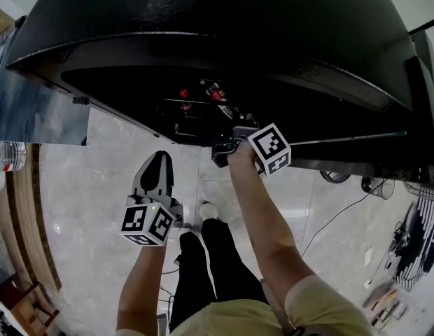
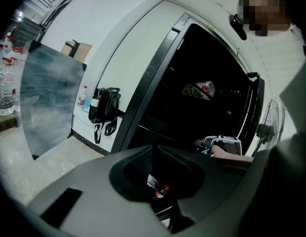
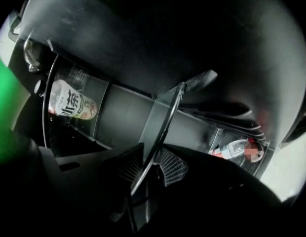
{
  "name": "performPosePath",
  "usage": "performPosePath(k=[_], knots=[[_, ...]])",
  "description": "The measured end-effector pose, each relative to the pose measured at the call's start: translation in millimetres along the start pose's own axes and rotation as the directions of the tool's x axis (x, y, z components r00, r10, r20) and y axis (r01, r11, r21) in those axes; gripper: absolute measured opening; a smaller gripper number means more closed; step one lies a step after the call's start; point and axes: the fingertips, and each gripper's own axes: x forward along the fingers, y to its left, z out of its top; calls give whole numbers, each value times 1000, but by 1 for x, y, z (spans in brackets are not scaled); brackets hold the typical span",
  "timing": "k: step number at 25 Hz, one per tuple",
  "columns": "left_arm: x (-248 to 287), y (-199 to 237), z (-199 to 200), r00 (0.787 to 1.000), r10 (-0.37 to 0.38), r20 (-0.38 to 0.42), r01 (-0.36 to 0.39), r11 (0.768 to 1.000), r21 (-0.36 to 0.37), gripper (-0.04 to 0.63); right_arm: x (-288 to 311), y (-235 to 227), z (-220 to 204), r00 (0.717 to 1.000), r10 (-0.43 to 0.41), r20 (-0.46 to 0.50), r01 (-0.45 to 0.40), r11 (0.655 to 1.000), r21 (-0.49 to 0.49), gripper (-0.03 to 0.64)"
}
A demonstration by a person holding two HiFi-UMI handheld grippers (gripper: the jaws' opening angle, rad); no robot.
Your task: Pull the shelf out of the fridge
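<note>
Two hand-held grippers (image 1: 159, 161) (image 1: 225, 148), one shelf (image 3: 165, 118)

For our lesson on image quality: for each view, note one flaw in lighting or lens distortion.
Head view: fisheye bows the fridge top, its inside is underexposed. Left gripper view: bright wall, fridge inside black. Right gripper view: very dark, green flare at left edge, shelf rim glints.

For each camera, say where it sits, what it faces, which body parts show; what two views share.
Head view: on the head, facing down at the open black fridge; forearms, legs, left claw, right claw.
Left gripper view: on the left claw, facing the fridge's front; shut jaws.
Right gripper view: on the right claw, inside the fridge; clear glass shelf between its jaws.
Shared: first two show the right claw.
</note>
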Motion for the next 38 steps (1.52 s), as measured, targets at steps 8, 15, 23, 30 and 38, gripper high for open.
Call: performPosePath(k=[8, 15, 23, 30, 38], knots=[[-11, 11, -3, 1000, -14, -8, 14, 999, -50, 18, -5, 2, -1, 999, 41, 32, -42, 998, 49, 57], [-13, 18, -4, 999, -43, -22, 40, 995, -95, 18, -22, 0, -9, 999, 34, 25, -35, 998, 46, 57], [-8, 14, -7, 994, -109, -26, 100, 966, -240, 54, -43, -3, -17, 999, 32, 9, -32, 998, 44, 57], [4, 9, -10, 988, -152, -13, 136, 921, -366, 103, -52, -3, -21, 999, 33, 3, -33, 999, 43, 57], [21, 5, -11, 984, -180, -8, 153, 858, -490, 132, -67, -4, -27, 999, 37, -9, -36, 999, 41, 57]])
